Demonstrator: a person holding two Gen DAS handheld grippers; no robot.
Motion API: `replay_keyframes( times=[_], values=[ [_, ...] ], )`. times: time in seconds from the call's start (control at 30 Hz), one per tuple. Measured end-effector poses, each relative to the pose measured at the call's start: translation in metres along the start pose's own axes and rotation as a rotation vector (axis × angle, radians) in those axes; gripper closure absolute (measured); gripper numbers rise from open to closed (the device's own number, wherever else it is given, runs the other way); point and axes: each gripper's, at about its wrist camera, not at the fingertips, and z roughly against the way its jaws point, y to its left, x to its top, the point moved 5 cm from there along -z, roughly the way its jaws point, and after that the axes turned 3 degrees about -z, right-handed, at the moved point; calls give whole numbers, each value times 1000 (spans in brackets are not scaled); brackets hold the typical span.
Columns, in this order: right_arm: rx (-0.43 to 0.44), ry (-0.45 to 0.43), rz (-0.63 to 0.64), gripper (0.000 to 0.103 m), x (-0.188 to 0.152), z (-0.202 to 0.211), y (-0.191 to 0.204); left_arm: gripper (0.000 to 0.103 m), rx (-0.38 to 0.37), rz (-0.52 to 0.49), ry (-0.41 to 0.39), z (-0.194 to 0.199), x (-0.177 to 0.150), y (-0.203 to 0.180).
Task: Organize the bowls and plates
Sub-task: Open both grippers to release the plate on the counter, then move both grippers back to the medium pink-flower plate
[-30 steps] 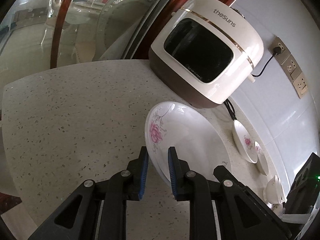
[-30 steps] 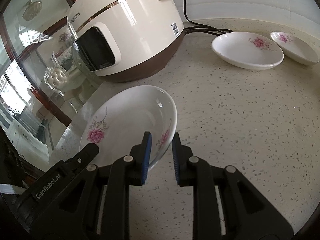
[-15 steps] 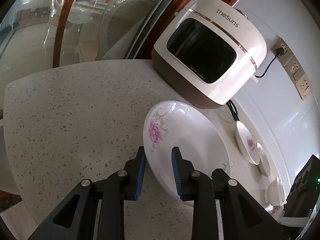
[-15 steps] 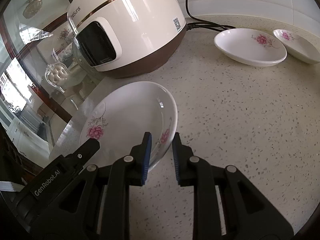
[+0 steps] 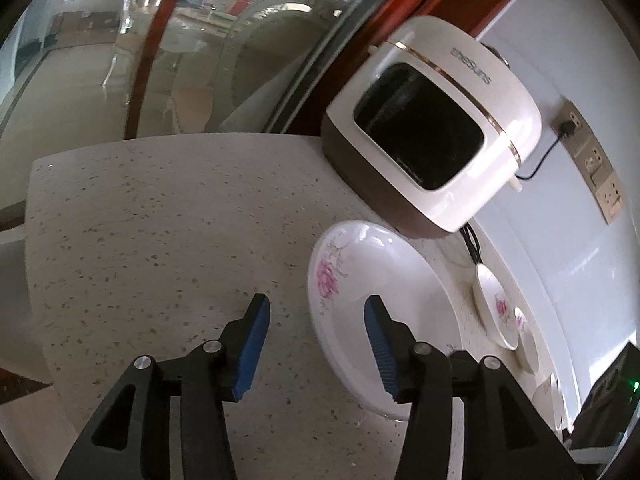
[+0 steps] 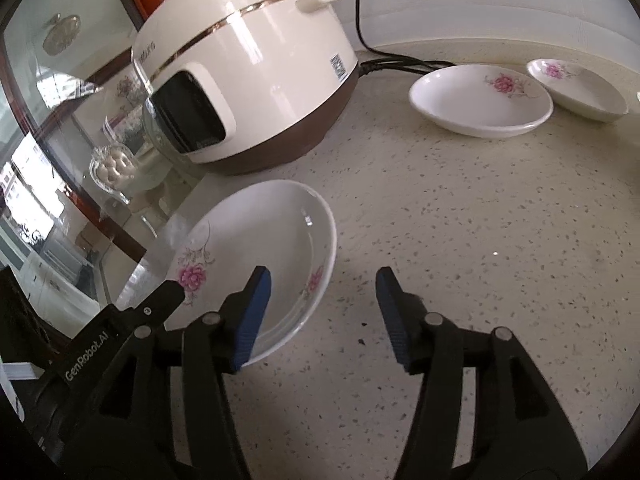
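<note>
Both jaws wide apart, nothing clamped. Left hand-held gripper (image 5: 316,344) straddles the near-left rim of the large white shallow plate with pink flower print (image 5: 376,304); right hand-held gripper (image 6: 324,312) straddles its right rim, left pad over the plate. Plate sits flat on the speckled beige stone worktop (image 6: 460,240), in front of the cream-and-brown rice cooker (image 6: 248,68). Far right: smaller white floral dish (image 6: 476,100) and second white floral dish (image 6: 580,88) just beside each other, near the cooker's black power cord (image 6: 396,64)
</note>
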Motion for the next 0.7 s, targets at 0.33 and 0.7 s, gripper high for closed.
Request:
replay_keyframes(
  times=[0.33,0.7],
  values=[
    [51,-11,-172,38,3,15,-31,45,31,-52,-123,21,2,-9],
    [-55,-70,-274,26,62,78,-85,29,-114,-275,-187,51,22,-105]
  ],
)
